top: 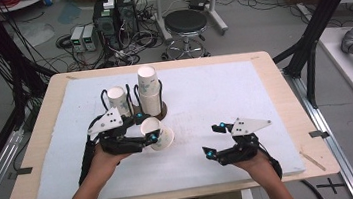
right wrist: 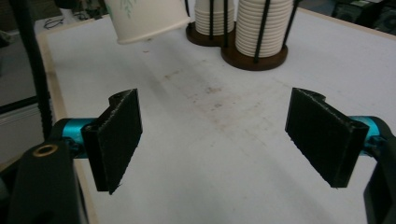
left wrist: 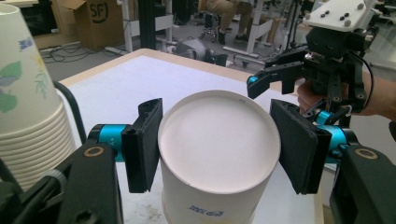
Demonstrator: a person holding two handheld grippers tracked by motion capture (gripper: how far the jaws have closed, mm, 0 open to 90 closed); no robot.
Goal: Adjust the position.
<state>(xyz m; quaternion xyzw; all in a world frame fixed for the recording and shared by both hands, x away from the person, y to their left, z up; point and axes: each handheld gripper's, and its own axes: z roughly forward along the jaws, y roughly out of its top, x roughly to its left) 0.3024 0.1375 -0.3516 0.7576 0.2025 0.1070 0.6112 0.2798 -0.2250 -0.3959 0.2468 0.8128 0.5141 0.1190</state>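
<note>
Paper, thin and matte white with a faint floral print, forms the cup [top: 158, 133] that is clamped between the two black, rough-textured pads of the left gripper [top: 146, 127]. The cup is a tapered cone with a rolled rim at its mouth and a flat round base; in the left gripper view its base [left wrist: 219, 140] is seen turned toward the camera, with small blue print on the wall below it. It is held tilted, close to lying on its side, above the white mat [top: 213, 90]: in the high view its long axis runs from the open mouth at the upper left to the base at the lower right. Just beyond the left gripper two dark round-based racks of thin black rods are seen, one holding a tall ribbed stack of cups [top: 149, 90] and the other a shorter stack [top: 117, 100]. The right gripper [top: 216, 138] is seen well to the right of the cup, its flat foam-like pads standing wide apart with nothing between them, above a faintly stained part of the mat.
</note>
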